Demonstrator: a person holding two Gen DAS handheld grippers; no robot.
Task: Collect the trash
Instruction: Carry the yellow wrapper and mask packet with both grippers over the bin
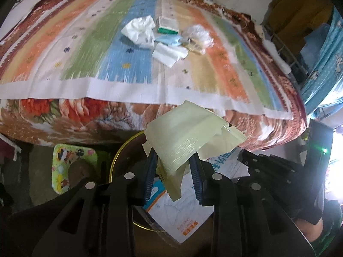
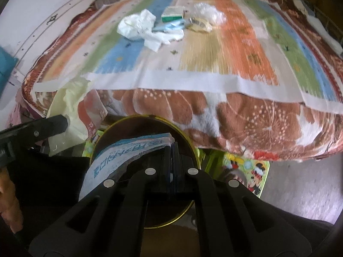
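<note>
My left gripper [image 1: 173, 160] is shut on a pale yellow-green wrapper [image 1: 188, 137] and holds it above a round gold-rimmed bin [image 1: 114, 162]. My right gripper [image 2: 171, 150] is shut on a white and blue printed packet [image 2: 120, 156] over the same bin [image 2: 188, 137]. That packet also shows in the left wrist view [image 1: 182, 209]. On the striped bedcover [image 1: 75, 49] lie crumpled white tissue [image 1: 140, 31], a green and white box [image 1: 167, 24], a blue packet [image 1: 168, 39], a flat white tissue [image 1: 168, 53] and a clear plastic bag [image 1: 198, 36].
The bed has a brown floral blanket [image 2: 235, 115] hanging over its front edge. A colourful cartoon stool [image 1: 70, 167] stands beside the bin, also seen in the right wrist view [image 2: 253, 175]. Blue curtain and clothes [image 1: 321, 64] hang at the right.
</note>
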